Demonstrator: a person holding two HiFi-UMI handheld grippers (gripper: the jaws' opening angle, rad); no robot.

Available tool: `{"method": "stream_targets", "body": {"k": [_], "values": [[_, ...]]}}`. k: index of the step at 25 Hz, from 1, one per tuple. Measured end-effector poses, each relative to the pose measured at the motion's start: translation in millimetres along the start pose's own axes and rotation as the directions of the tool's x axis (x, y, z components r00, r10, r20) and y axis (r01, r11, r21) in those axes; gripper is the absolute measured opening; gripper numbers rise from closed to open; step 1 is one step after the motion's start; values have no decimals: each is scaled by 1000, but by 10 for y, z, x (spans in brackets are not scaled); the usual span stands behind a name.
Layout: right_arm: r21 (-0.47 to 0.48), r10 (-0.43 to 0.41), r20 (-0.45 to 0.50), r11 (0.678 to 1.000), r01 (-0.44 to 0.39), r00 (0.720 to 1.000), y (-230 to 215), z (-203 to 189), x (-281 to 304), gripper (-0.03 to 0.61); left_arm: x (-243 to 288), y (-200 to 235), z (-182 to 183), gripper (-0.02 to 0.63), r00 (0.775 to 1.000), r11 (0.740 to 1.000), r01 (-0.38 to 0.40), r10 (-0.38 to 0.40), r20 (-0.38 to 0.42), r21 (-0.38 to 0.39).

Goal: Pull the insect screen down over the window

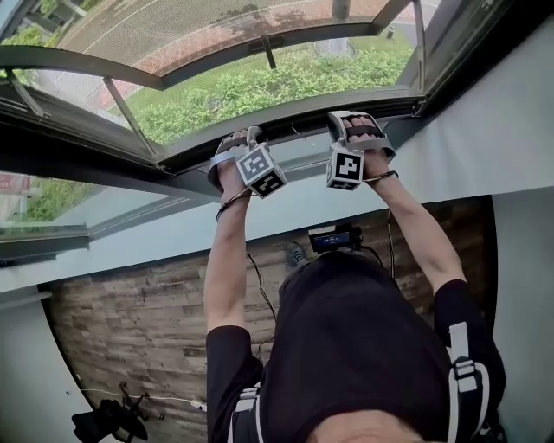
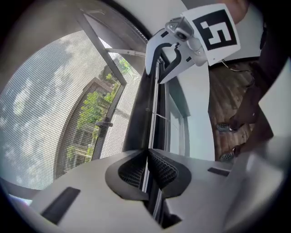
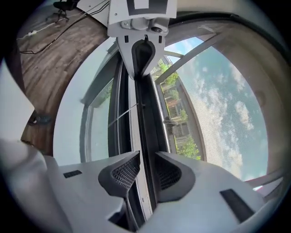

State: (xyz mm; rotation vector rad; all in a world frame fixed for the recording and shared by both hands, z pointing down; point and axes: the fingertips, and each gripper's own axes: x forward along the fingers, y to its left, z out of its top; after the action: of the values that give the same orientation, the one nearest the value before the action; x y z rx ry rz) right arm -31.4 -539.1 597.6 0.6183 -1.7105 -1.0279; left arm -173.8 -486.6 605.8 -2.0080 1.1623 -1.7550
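The insect screen's grey mesh [image 1: 199,22] spans the window opening, with greenery showing through it. Its dark bottom bar [image 1: 294,121] runs along the lower window frame. My left gripper [image 1: 235,143] reaches to this bar on the left. In the left gripper view, the left gripper [image 2: 148,154] is shut on the bar's thin pale lip [image 2: 154,116], beside the mesh [image 2: 45,100]. My right gripper [image 1: 357,123] is at the same bar further right. In the right gripper view, the right gripper [image 3: 144,164] stands open with the bar [image 3: 144,118] running through the gap.
Beyond the mesh is the outward-hung casement with its handle [image 2: 105,124]. A pale sill and wall [image 1: 156,242] lie below the frame, above a wood floor [image 1: 130,329]. A black stand [image 1: 112,420] and cables lie on the floor at lower left.
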Motion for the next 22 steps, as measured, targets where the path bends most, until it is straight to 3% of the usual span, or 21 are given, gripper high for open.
{"method": "stream_targets", "body": {"k": [2, 3, 4, 11, 22], "values": [[-10, 54, -2, 998, -54, 999, 22, -7, 31, 88, 0, -8, 8, 25, 1000, 1000, 2, -2, -2, 0], [-30, 75, -2, 997, -75, 997, 28, -9, 39, 36, -1, -9, 11, 25, 1000, 1000, 3, -3, -3, 0], [-55, 97, -4, 994, -98, 995, 32, -9, 44, 24, -1, -6, 11, 25, 1000, 1000, 2, -2, -3, 1], [-142, 257, -53, 955, -262, 965, 86, 10, 100, 18, 64, -49, -30, 25, 1000, 1000, 17, -17, -10, -2], [-143, 329, -88, 930, -339, 940, 458, -43, 270, 18, 327, -334, -125, 25, 996, 997, 72, -72, -45, -5]]}}
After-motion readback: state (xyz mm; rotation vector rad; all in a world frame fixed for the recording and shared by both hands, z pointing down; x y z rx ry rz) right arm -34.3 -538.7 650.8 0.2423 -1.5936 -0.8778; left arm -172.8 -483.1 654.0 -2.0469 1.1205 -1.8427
